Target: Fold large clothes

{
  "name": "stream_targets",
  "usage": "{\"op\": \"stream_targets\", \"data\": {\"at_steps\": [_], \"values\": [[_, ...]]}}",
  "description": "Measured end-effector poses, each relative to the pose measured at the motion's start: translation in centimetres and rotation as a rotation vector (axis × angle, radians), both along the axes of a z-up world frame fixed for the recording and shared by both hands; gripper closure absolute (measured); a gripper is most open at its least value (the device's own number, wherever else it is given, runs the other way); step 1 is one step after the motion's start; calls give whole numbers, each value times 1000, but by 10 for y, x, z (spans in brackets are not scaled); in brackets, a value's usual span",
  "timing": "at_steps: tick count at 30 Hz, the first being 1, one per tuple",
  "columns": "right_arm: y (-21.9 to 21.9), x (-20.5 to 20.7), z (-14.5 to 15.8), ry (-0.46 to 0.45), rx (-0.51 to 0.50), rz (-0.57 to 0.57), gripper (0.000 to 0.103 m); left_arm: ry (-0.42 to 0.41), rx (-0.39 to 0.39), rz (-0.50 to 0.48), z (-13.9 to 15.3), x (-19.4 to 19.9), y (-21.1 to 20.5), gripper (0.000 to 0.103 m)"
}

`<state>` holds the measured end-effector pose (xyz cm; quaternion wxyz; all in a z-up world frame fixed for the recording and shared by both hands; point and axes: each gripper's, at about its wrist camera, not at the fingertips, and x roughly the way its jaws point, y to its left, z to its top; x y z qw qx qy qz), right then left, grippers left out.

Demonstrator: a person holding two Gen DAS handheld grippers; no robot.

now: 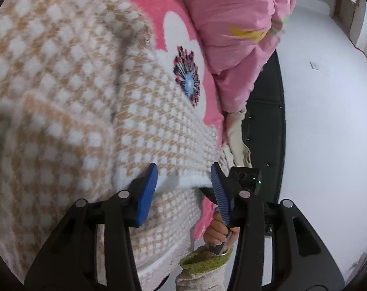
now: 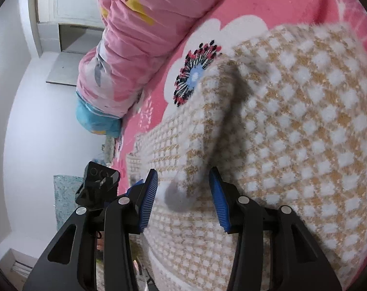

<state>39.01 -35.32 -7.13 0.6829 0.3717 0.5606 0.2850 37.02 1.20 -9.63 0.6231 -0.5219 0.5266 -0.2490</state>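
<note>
Left wrist view had the left claw (image 1: 183, 189) low at the near edge of the checked sweater (image 1: 74, 84), which lay spread on the pink flowered blanket (image 1: 149, 7), with a puffy pink quilt (image 1: 232, 24) heaped beyond it. The claw stood about half open. The fluffy white hem (image 1: 183, 180) ran from one blue pad to the other and sat raised above the layer under it, so I read that as a pinch on a thick bunch of knit.

In the other view the right claw (image 2: 183, 189) was also about half open, with a raised ridge (image 2: 195, 169) of the same sweater between its pads. I could not tell whether the pads were really biting or only standing either side of it. The two claws were just beside each other on the same edge. The hand (image 1: 217, 232) on the right handle showed past the left pad.

To do this fold well, I judged that I needed a sure grip on the right before lifting. A loose, fuzzy knit slides out of half a pinch. I also wanted both claws on one layer only, since the lower layer lay directly beneath the hem. I thought it best to lift both ends together, level, and carry the edge across without dragging the blanket. Then I would lay it down flat and ease the ridge out, so that no crease got folded in.
</note>
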Motion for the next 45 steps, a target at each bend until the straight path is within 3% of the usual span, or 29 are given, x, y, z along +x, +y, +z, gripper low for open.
{"op": "stream_targets", "data": {"at_steps": [6,9,18,21,23,27,31,35,40,45], "values": [[-1,2,-1,4,-3,-2,59,-53,188,46,25,-22,16,57],[-1,0,-1,-2,-7,0,59,-36,290,75,24,-21,26,54],[0,-3,-1,-17,-35,11,63,-8,366,37,18,1,6,55],[7,-3,5,-33,-44,24,77,-38,394,30,26,4,-2,70],[9,2,13,-60,-71,23,85,-51,407,19,26,7,-5,73],[11,28,26,-80,-58,-4,90,-80,416,31,33,28,0,91],[21,65,49,-143,-130,-23,91,-196,542,42,66,64,-6,92],[22,82,42,-116,-145,-36,91,-237,641,-5,74,77,-16,93],[14,56,33,-114,-108,37,91,-297,676,-86,70,56,-17,93],[26,27,24,-114,-196,123,91,-304,710,-142,55,35,-17,93]]}}
